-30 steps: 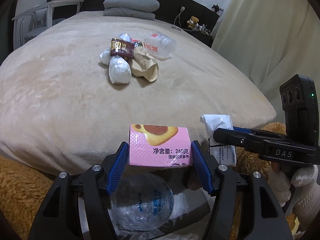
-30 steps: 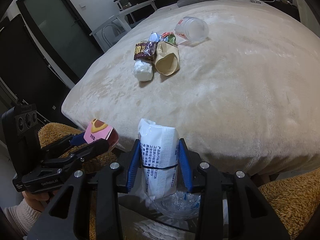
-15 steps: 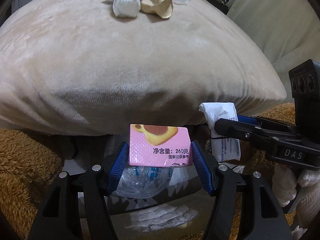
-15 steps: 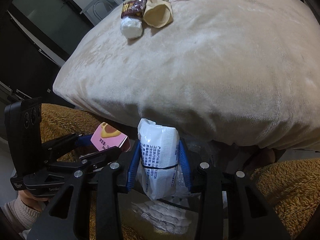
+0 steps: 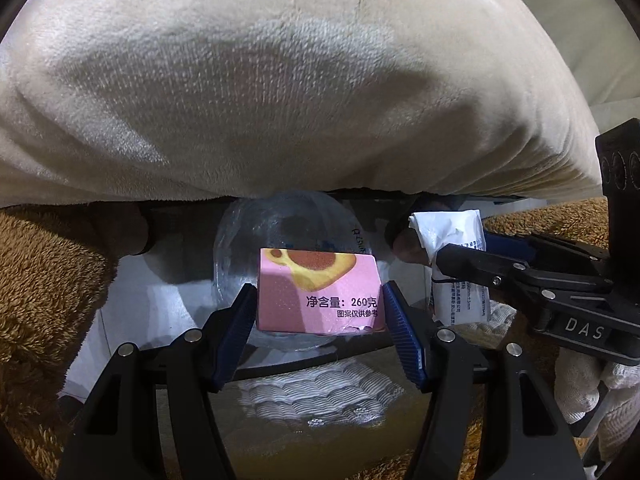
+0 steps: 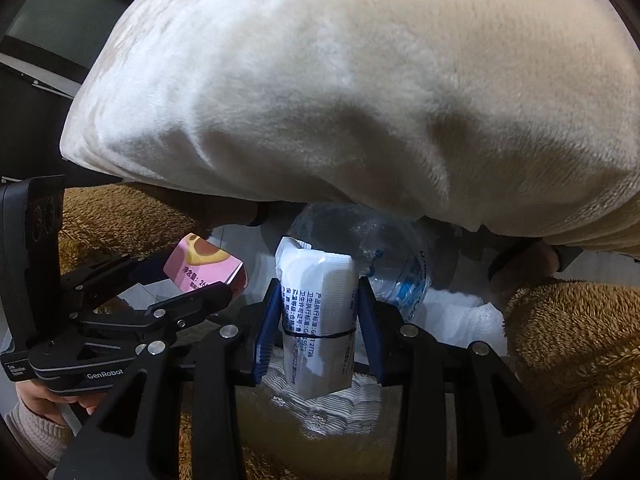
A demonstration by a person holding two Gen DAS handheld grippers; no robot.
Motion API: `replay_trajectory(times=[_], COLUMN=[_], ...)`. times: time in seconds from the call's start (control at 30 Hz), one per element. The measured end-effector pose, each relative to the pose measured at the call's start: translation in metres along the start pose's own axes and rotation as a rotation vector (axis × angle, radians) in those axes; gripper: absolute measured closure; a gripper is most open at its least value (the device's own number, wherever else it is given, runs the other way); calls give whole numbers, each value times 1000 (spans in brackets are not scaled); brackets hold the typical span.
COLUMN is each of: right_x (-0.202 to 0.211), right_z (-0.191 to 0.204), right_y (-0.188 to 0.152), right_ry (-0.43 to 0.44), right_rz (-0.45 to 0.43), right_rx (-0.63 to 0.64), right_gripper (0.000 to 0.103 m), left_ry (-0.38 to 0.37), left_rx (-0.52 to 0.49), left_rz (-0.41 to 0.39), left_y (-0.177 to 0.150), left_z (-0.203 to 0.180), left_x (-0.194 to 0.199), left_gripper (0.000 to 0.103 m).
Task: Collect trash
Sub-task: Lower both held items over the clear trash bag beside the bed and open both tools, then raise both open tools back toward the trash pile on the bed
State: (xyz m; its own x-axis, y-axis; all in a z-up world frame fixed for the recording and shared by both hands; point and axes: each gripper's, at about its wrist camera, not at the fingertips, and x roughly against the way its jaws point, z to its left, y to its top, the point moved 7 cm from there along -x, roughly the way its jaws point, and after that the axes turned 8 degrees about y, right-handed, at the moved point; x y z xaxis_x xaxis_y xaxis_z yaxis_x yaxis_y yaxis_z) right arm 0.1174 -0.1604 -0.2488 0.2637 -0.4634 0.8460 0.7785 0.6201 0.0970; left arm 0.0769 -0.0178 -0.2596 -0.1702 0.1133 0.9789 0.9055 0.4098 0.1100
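Observation:
My left gripper [image 5: 318,314] is shut on a pink snack box [image 5: 318,290] with a pastry picture and black print. It hangs over a bin [image 5: 132,320] with a white liner that holds a crushed clear plastic bottle [image 5: 288,224]. My right gripper [image 6: 318,320] is shut on a white tissue packet [image 6: 318,312] bound with a black band, just above the same bottle [image 6: 392,264]. Each gripper shows in the other's view: the right gripper [image 5: 460,276] with its packet [image 5: 452,240] at the right, the left gripper [image 6: 200,284] with the pink box [image 6: 204,268] at the left.
The cream plush bed cover [image 5: 300,80] bulges over the bin from above and fills the upper half of both views [image 6: 360,80]. Brown fluffy fabric [image 5: 44,288] lies on both sides of the bin [image 6: 580,340]. A white knit glove [image 5: 596,396] holds the right gripper.
Both grippers have sunk and tipped downward with their loads. The bed top with its trash pile has left the view, and the bin with the crushed bottle now lies right under the jaws.

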Motion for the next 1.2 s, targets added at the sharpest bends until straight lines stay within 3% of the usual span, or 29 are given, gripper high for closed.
replay_trajectory(times=[0.3,0.5,0.7,0.73,0.77,1.2], right_x=[-24,-26,-26,-26,-25,-21], right_z=[-15,-17,-17,-19,-21,-26], right_y=[-8,-7,-5,-5,-3,-1], right_ry=[-2,-16,-21,-21,-24,-38], right_rz=[112,132,127,120,110,90], right_rx=[-57,-75,-89,-98,-107,-107], right_gripper=[64,64,62,55,48,47], left_ry=[21,20,4,9,25,27], left_rx=[11,5,-1,-8,-11,-20], left_rz=[93,123,151,161,160,128], left_y=[-2,-4,-6,-7,-8,-6], left_z=[4,3,1,1,1,0], left_x=[-21,-23,-26,-28,-28,-22], left_gripper=[40,40,36,28,26,26])
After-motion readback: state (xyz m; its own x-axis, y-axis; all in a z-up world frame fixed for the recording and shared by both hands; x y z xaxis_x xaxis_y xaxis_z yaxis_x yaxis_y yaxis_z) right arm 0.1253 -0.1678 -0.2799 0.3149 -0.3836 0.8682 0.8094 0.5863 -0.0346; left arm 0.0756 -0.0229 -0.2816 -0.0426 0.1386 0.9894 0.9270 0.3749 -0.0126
